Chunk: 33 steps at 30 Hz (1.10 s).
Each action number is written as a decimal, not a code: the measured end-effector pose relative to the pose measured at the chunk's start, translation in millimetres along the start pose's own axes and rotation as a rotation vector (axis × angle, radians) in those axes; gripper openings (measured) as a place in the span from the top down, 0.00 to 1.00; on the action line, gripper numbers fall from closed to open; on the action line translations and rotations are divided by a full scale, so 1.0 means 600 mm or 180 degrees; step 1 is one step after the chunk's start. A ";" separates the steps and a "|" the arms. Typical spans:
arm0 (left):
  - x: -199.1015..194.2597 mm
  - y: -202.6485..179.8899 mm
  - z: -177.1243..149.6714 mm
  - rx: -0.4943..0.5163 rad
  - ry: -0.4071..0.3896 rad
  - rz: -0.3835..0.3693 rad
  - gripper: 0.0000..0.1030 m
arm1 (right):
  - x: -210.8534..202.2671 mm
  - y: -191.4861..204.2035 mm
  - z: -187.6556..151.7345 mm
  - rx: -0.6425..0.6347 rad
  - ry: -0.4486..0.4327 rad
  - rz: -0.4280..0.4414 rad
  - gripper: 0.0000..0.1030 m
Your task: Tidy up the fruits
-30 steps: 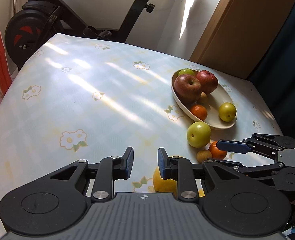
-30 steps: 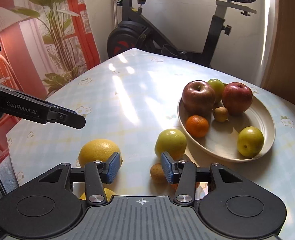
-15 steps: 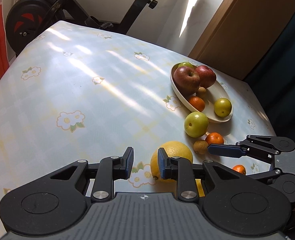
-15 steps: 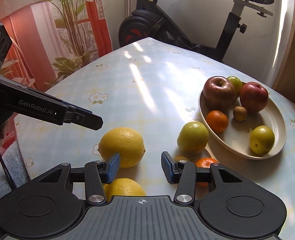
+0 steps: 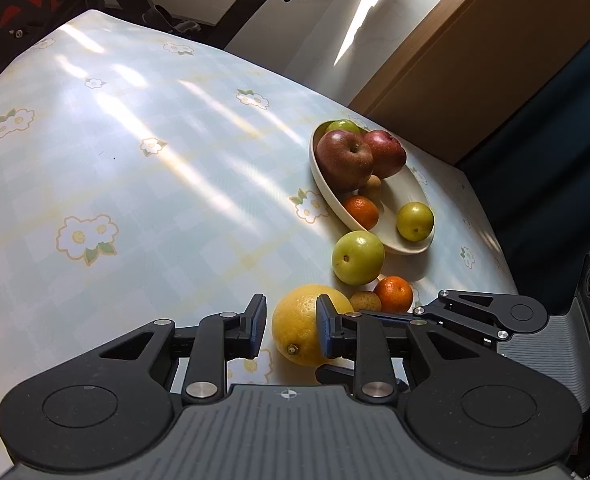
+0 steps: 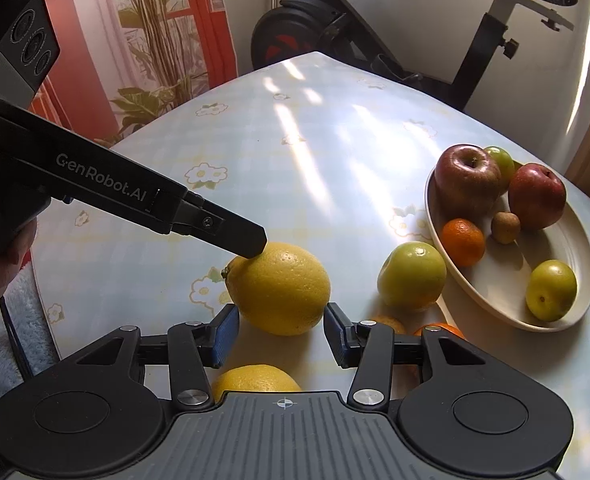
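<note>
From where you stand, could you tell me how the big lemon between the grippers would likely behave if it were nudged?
The lemon is rounded and lies loose on the smooth tablecloth, so it would probably roll. Its oval shape suggests a wobbling, curving path. The green apple nearby might stop it.

My left tool and right tool look alike: matte black linkage arms, silver pivot screws, blue pads on the fingertips, and a ribbed grey housing with a small crosshair mark. The left one's side reads "GenRobot.AI" in white, and its grey rear block carries three round lenses.
</note>
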State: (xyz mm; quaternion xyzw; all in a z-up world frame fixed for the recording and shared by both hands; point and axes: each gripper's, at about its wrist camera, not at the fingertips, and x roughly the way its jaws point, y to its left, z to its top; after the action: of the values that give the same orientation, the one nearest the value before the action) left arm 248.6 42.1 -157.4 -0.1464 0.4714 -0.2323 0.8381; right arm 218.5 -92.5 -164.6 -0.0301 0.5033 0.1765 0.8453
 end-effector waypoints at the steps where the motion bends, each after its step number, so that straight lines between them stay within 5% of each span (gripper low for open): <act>1: 0.004 -0.002 0.003 -0.0002 -0.0013 0.0010 0.72 | 0.003 -0.002 0.001 0.0012 -0.0006 0.0000 0.56; 11: 0.022 -0.003 0.037 -0.0004 -0.0062 0.0202 0.73 | 0.020 -0.015 0.009 0.0100 -0.0138 0.0036 0.56; 20: 0.007 0.032 0.028 -0.0331 -0.0015 -0.0106 0.72 | 0.023 -0.019 0.016 0.0147 -0.0216 0.0060 0.56; 33: 0.019 0.028 0.031 -0.0408 -0.0043 -0.0199 0.72 | 0.038 -0.043 0.010 0.0349 -0.0220 0.0212 0.53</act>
State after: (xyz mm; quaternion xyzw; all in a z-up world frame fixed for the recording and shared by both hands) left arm 274.0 51.1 -164.0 -0.2160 0.4749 -0.2267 0.8225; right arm 242.1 -109.3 -184.6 0.0391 0.4835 0.1777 0.8562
